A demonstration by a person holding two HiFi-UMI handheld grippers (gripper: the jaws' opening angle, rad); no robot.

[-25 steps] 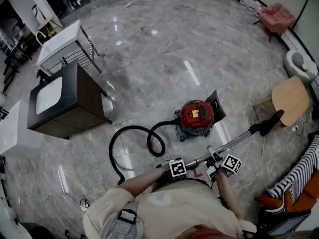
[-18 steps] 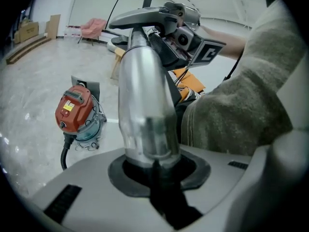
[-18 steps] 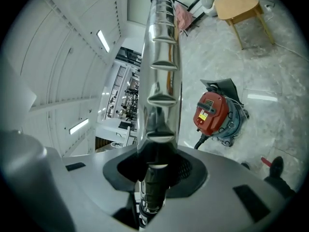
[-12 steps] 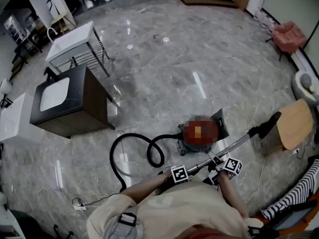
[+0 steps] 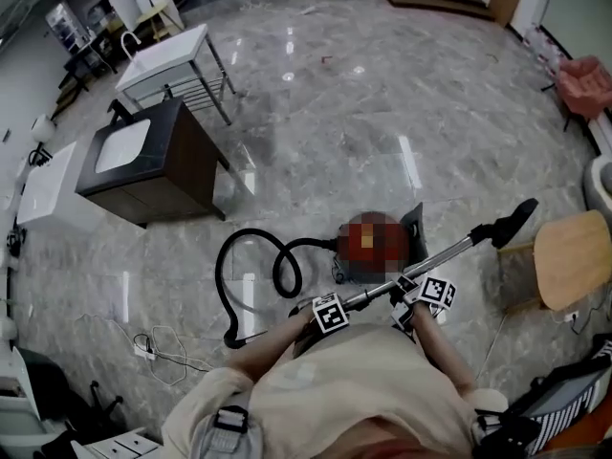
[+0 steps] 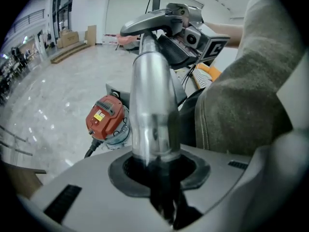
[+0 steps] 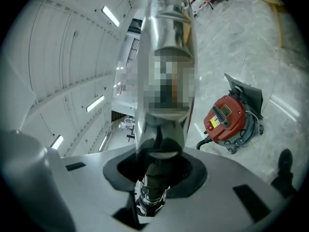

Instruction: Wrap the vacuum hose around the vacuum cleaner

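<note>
Head view, hidden: a mosaic patch lies over the vacuum cleaner [image 5: 375,245], so its body cannot be read here. The person's torso [image 5: 363,390] cuts off the undersides of both claws.
Left gripper view, hidden: the person's clothing fills the right side. The wand [image 6: 150,95] blocks the middle, and the dark part low between the jaws is hard to make out.
Right gripper view, hidden: a mosaic patch sits on the wand's shiny surface. Of the hose, only a short black stub at the cleaner shows.
Left claw [image 5: 337,306]: clamped on the wand, near its lower end.
Right claw [image 5: 406,291]: clamped on the same wand, further along it, near the left claw but apart from it.
Wand, long axis: a straight metal tube runs from the left claw through the right claw and on, away to the person's right. It ends in a black floor nozzle [image 5: 512,221], well beyond the right claw. Whether the nozzle touches the floor [image 5: 325,132] cannot be told.
Vacuum cleaner, place: red, upright on the floor ahead of both claws, just past the wand and apart from both.
Hose [image 5: 219,273]: black, lying on the floor ahead and left of the left claw. It makes one wide loop and one small one, then runs right into the cleaner's side. It is not around the cleaner.
Hose, near end: it heads toward the left claw, and its joint with the wand is covered by the arm.
</note>
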